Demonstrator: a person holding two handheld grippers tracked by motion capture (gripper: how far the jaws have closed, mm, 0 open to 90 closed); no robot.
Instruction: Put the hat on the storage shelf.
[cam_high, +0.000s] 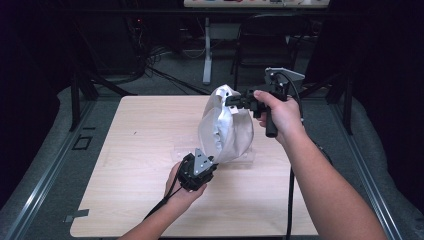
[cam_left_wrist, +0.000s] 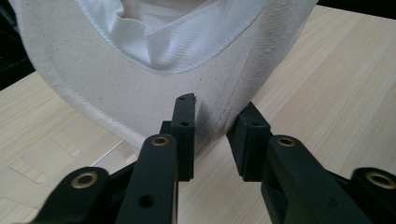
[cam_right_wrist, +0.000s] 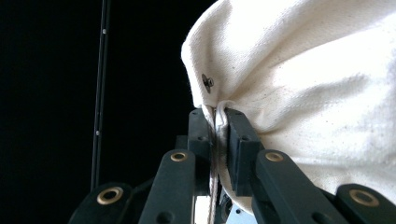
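2 hand-held grippers engaged: right hand-held gripper clamped on white cloth bag at 12 o'clock; left hand-held gripper pinched hem at 6. Remaining: handling above bench.

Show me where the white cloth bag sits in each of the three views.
High view: white cloth bag at table centre, hanging between both grippers.
Left gripper view: fills the top, its lower edge between the jaws.
Right gripper view: upper right, edge pinched.
Shared landmark: the wooden table, also in the left gripper view.
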